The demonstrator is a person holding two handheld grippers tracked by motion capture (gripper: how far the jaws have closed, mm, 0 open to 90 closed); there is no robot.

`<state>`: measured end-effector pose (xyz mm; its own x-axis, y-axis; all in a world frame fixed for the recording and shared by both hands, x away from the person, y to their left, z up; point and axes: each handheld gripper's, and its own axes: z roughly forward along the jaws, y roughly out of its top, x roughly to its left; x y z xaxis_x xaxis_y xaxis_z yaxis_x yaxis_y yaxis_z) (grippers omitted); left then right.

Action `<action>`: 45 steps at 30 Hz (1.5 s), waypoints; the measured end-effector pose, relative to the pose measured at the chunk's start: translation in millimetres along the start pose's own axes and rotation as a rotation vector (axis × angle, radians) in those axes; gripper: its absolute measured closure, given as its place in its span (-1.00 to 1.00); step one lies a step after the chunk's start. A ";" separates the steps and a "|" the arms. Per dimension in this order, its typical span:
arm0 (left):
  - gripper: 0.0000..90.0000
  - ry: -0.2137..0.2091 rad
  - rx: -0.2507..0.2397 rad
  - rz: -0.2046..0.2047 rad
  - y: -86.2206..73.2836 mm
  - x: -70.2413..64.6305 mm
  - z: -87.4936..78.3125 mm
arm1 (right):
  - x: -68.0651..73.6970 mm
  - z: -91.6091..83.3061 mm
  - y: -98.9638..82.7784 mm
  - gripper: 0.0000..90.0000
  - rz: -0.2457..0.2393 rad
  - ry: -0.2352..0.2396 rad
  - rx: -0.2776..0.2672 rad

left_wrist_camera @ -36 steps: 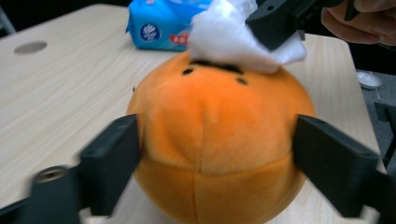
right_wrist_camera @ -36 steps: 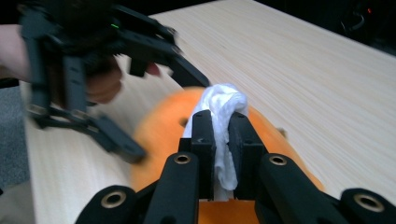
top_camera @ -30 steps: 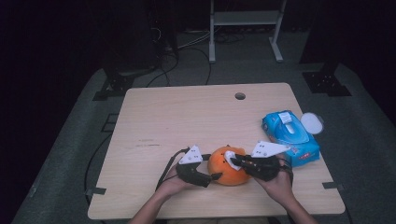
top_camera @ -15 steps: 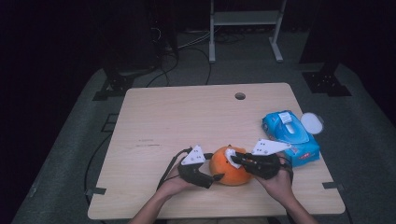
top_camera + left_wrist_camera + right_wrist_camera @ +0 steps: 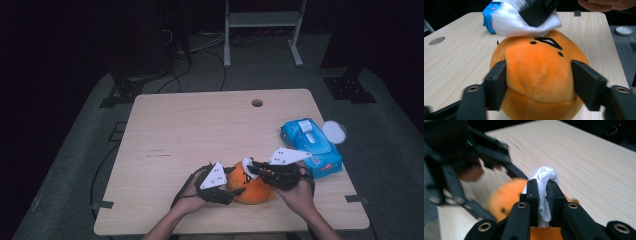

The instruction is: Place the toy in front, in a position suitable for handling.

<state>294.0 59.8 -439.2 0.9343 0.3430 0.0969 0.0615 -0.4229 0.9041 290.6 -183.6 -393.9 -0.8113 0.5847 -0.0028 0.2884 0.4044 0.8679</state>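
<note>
2 jaws flanking the orange plush (image 5: pixel 541 72), white wipe (image 5: pixel 524 21) on top.

Both tools work at the near edge: the left gripper (image 5: pixel 231 186) sits against the orange plush toy (image 5: pixel 251 187), its jaws just closing in, while the right gripper (image 5: pixel 252 170) presses a white wipe (image 5: pixel 247 166) on top. A blue wipes pack (image 5: pixel 311 147) lies just beyond the right gripper.

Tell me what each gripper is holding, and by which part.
The right gripper pinches a white wipe by its bunched middle. The left gripper has its jaws on both sides of the orange plush toy; a firm squeeze cannot be told.
</note>
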 end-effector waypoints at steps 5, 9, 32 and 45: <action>-0.74 -0.059 0.042 -0.185 -7.0 9.8 4.8 | 2.4 -2.3 -6.2 0.80 -0.018 0.029 0.033; -0.37 -0.035 0.029 -0.076 -2.4 1.3 3.1 | 11.9 -0.8 -1.4 0.80 -0.028 0.065 0.026; -0.25 -0.009 0.023 0.068 6.6 -15.3 2.1 | 21.5 3.6 12.2 0.80 -0.052 0.108 0.027; -0.60 -0.068 0.014 -0.129 4.2 -2.1 5.8 | 11.3 4.8 4.4 0.81 -0.003 0.127 0.045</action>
<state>294.4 52.5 -438.1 0.9399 0.3380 -0.0485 0.1871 -0.3909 0.9012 285.1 -171.9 -392.5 -0.8692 0.4908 0.0602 0.3063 0.4388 0.8448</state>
